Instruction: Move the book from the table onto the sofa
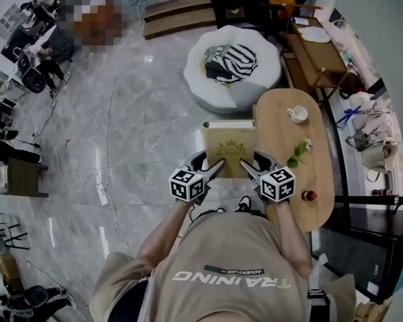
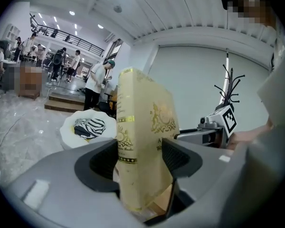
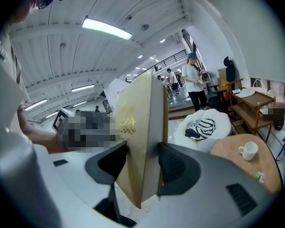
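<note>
The person wears a beige short-sleeved T-shirt [image 1: 221,253] printed with white "TRAINING" lettering. The left gripper [image 1: 213,168] and right gripper [image 1: 250,168] each have a pale grey body, dark ribbed pads [image 2: 178,158] and a white cube [image 1: 187,184] with black square markers.

book [image 2: 142,127] lettering: part behind jaw, unreadable | red item [image 1: 309,195]: too small

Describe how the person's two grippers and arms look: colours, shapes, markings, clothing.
The left gripper and the right gripper each have a smooth light grey body, two dark ribbed pads and a white cube with black square markers. The person wears a beige short-sleeved T-shirt with white lettering.
</note>
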`<action>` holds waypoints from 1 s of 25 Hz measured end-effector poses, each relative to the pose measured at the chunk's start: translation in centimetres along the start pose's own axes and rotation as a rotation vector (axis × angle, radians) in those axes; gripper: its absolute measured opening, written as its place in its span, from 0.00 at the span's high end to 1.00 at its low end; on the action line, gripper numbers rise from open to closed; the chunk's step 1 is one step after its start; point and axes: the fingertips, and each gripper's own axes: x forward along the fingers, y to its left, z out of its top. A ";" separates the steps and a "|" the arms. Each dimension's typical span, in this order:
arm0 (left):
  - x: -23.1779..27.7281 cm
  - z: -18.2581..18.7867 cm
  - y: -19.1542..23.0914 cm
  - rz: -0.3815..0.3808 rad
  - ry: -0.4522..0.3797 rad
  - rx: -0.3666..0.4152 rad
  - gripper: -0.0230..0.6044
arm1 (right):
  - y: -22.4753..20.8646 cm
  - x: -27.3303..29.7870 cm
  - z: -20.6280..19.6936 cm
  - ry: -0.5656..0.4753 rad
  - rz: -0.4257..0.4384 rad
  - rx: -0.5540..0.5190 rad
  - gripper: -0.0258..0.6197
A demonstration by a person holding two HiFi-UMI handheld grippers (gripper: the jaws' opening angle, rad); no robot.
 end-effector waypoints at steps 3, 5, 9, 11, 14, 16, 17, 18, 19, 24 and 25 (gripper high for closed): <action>2.2 0.5 -0.8 -0.002 0.003 0.009 0.49 | -2.2 -0.9 0.4 -0.005 -0.002 -0.001 0.62; 3.6 0.8 -1.2 0.000 0.004 0.005 0.49 | -3.6 -1.3 0.7 -0.006 0.001 -0.003 0.62; 5.5 1.4 -1.5 0.020 0.008 -0.003 0.49 | -5.7 -1.4 1.3 0.000 0.019 -0.010 0.63; 6.0 1.7 -1.3 0.036 0.010 -0.003 0.49 | -6.3 -1.2 1.5 0.001 0.034 -0.007 0.63; 6.6 1.7 -1.1 0.060 0.006 -0.005 0.49 | -7.1 -0.8 1.5 0.008 0.061 0.001 0.63; 7.0 1.6 -0.6 0.073 0.002 -0.011 0.49 | -7.7 -0.2 1.5 0.015 0.076 -0.001 0.63; 7.2 1.6 -0.3 0.077 0.001 -0.018 0.49 | -7.8 0.1 1.5 0.019 0.082 -0.002 0.63; 7.3 1.5 0.1 0.079 0.000 -0.025 0.49 | -7.9 0.5 1.5 0.022 0.086 -0.002 0.63; 7.4 1.6 0.4 0.080 0.000 -0.032 0.49 | -8.0 0.9 1.6 0.026 0.088 -0.002 0.63; 8.0 2.8 3.1 0.068 -0.008 -0.043 0.49 | -8.7 3.5 2.9 0.043 0.078 -0.009 0.63; 8.2 3.2 3.8 0.062 -0.008 -0.045 0.49 | -8.9 4.2 3.2 0.046 0.071 -0.009 0.63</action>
